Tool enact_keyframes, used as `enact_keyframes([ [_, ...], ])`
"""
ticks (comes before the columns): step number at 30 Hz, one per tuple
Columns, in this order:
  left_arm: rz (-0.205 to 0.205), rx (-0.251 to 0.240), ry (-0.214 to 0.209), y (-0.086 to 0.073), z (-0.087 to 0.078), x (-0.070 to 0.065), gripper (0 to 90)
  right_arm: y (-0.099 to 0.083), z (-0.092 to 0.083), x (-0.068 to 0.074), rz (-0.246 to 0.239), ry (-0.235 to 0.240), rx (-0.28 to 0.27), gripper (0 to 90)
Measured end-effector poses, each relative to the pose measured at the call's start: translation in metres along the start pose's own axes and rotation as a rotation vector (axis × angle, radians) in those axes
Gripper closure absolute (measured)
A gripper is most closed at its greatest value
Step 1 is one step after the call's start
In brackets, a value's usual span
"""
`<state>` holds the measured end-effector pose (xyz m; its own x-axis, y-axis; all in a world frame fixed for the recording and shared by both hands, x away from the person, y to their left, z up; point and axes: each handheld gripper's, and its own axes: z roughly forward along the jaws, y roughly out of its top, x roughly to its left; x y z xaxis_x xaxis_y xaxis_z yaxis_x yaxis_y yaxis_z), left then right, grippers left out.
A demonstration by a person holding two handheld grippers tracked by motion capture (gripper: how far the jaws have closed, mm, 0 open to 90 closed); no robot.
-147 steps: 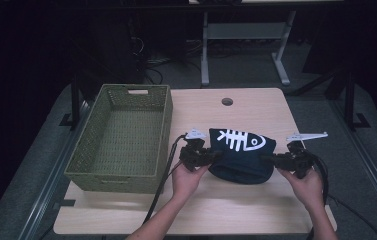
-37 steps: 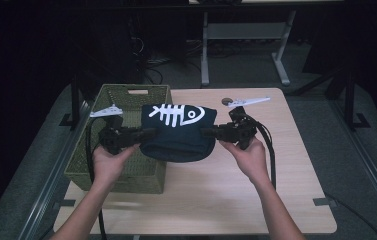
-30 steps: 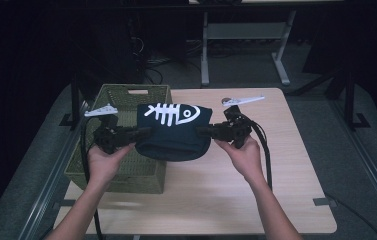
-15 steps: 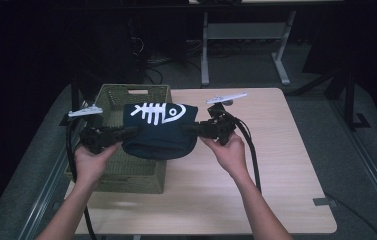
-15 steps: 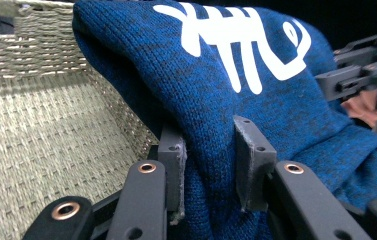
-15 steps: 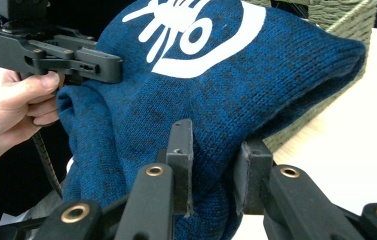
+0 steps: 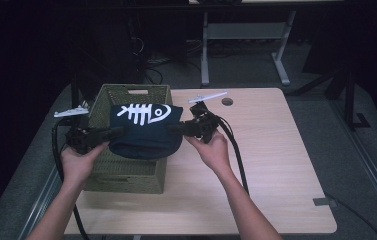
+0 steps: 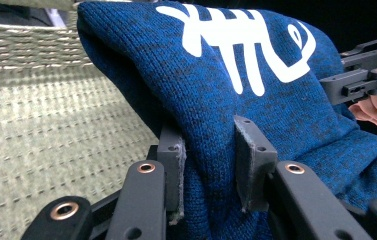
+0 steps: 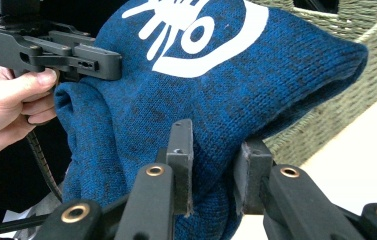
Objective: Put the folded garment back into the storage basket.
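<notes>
Garment: we carried a folded dark blue knit sweater (image 7: 146,134) with a white fish-skeleton print, slung between our two grippers above the green woven basket (image 7: 126,170) at the left end of the wooden table (image 7: 276,165).
Left gripper: our left gripper (image 8: 208,162) was clamped on the sweater's left edge, jaws narrow, a thick fold of knit pinched between the pads.
Right gripper: our right gripper (image 9: 216,170) was clamped the same way on the opposite edge, its pads pressed into bunched fabric.
Position: in the high view the sweater hung clear over the basket's near half, not touching the bottom as far as we could tell; the left gripper (image 7: 88,137) sat past the basket's left wall and the right gripper (image 7: 196,125) at its right wall.
Handling: we judged the knit soft, limp and light; it sagged in the middle between the two holds and would not keep its fold unsupported. It looked neither slippery nor fragile, though the loops could snag on the wicker.
Where to hold: we judged the two opposite side edges best, through several layers at once, so that the fold stayed together.
Step in hand: we judged it ready to be lowered into the basket.
</notes>
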<state>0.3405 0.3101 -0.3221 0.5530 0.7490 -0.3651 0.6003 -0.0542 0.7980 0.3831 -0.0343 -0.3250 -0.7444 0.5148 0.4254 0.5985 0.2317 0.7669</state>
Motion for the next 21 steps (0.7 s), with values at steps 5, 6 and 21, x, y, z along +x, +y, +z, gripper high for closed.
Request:
enact_keyframes([
  [5,-0.005,-0.002,0.009,-0.002,-0.005,0.005,68.2,0.002,0.008,0.002,0.002,0.007,0.006,72.8],
  [6,-0.008,-0.004,0.012,-0.002,-0.006,0.007,68.0,0.002,0.011,0.002,0.0,0.009,0.004,72.8],
  [21,-0.025,0.001,0.042,-0.009,-0.016,0.025,66.7,0.003,0.035,0.005,0.013,0.028,0.007,72.8],
])
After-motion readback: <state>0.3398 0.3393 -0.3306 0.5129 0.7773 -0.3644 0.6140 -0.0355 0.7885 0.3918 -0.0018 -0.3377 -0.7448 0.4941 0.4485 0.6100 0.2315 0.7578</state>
